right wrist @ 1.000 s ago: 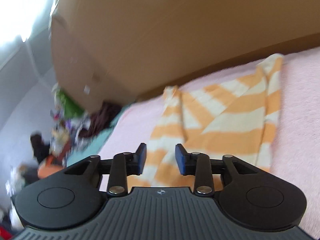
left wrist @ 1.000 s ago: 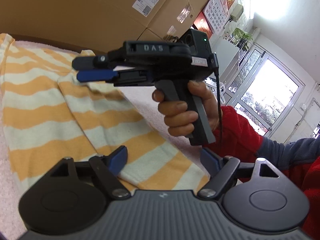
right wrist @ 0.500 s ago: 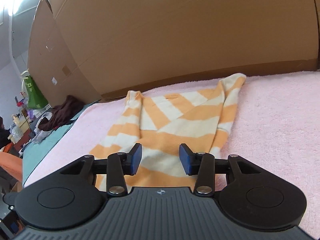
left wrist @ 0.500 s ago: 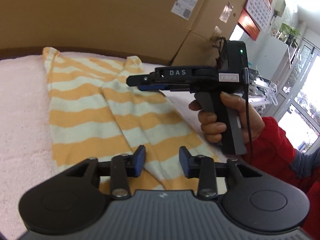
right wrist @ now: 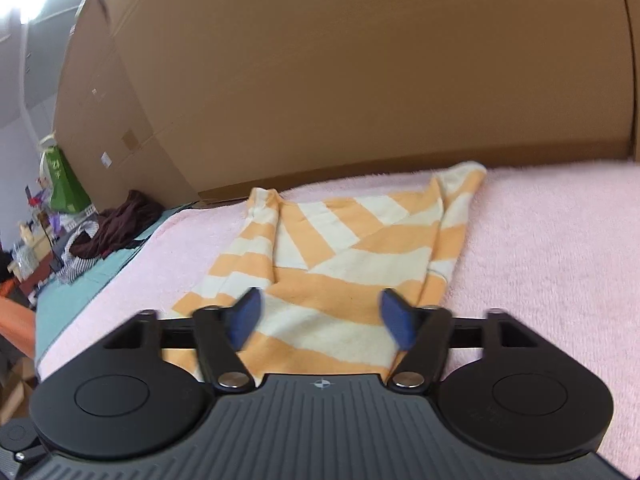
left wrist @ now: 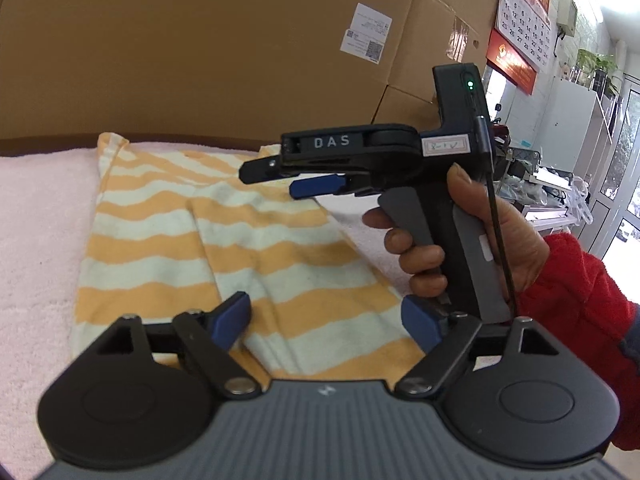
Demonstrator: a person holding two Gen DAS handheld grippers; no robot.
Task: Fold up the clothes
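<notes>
An orange-and-white striped garment [left wrist: 260, 248] lies flat on a pink towel surface [left wrist: 36, 216], its sides folded in toward the middle. My left gripper [left wrist: 326, 322] hangs open just above its near edge, nothing between the blue pads. The right gripper [left wrist: 280, 178], held in a person's hand [left wrist: 436, 252], hovers side-on above the garment's right part. In the right wrist view the same garment [right wrist: 332, 264] lies ahead on the pink towel [right wrist: 552, 264], and the right gripper [right wrist: 320, 320] stands wide open over its near end, holding nothing.
Large cardboard boxes [right wrist: 360, 80] wall off the far edge of the surface. A heap of dark and striped clothes [right wrist: 116, 224] lies on a teal cloth [right wrist: 76, 296] to the left. The person's red sleeve [left wrist: 580, 304] fills the right of the left wrist view.
Both grippers have opened from a narrow gap to a wide one in the last half second. The right gripper now sits slightly lower and nearer to the left camera.
</notes>
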